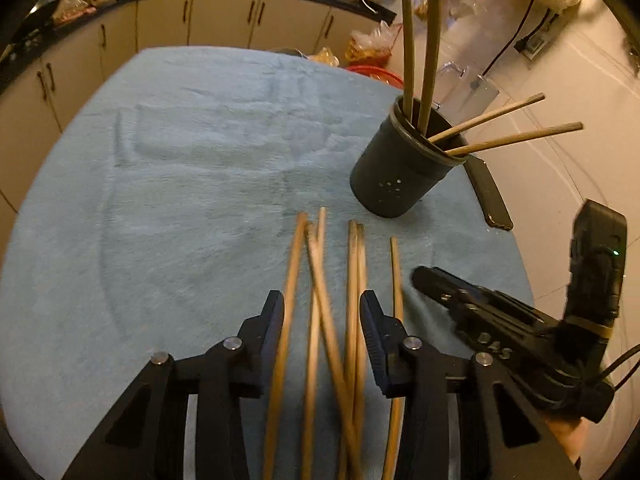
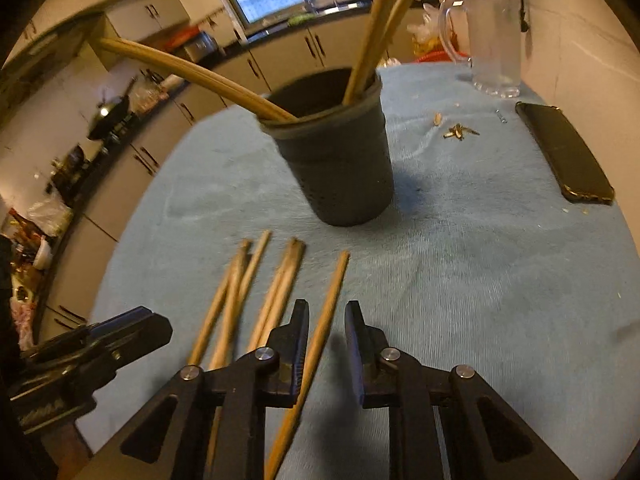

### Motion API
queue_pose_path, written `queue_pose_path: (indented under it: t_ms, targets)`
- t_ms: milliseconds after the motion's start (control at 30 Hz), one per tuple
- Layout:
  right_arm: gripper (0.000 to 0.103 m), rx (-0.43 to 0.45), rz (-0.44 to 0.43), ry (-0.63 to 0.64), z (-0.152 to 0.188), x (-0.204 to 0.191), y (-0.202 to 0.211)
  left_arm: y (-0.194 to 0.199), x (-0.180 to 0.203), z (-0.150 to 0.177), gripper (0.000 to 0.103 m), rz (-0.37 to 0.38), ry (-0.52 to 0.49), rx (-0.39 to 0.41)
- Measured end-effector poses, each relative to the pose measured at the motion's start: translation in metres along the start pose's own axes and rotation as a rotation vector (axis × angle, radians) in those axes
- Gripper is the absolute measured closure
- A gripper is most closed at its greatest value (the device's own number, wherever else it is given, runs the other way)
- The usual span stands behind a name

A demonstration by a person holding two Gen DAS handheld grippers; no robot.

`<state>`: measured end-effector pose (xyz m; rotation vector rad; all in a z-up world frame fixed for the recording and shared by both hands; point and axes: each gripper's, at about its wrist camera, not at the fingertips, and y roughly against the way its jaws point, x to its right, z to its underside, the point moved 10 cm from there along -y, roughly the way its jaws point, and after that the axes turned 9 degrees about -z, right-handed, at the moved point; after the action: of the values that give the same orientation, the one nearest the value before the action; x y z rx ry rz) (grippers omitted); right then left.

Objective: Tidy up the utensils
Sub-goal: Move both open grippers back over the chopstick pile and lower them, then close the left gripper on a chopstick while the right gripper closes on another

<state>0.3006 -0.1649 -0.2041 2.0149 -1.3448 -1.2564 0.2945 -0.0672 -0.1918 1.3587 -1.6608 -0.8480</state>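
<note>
We judge the job partly done: four chopsticks already stand in the dark holder (image 2: 340,152), and six loose chopsticks (image 1: 320,312), pale, thin bamboo, lie on the surface just in front of it. Our left gripper (image 1: 322,320) straddles several, jaws open; our right gripper (image 2: 327,332) straddles the single chopstick (image 2: 324,320) nearest it, not yet pinching.
</note>
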Motion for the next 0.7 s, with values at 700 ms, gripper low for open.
queue_pose_path:
  t_ms: [700]
  targets:
    - [0.095, -0.098, 0.038, 0.099, 0.0, 0.014, -0.025, -0.051, 0.011, -0.009, 0.093, -0.039, -0.058, -0.123]
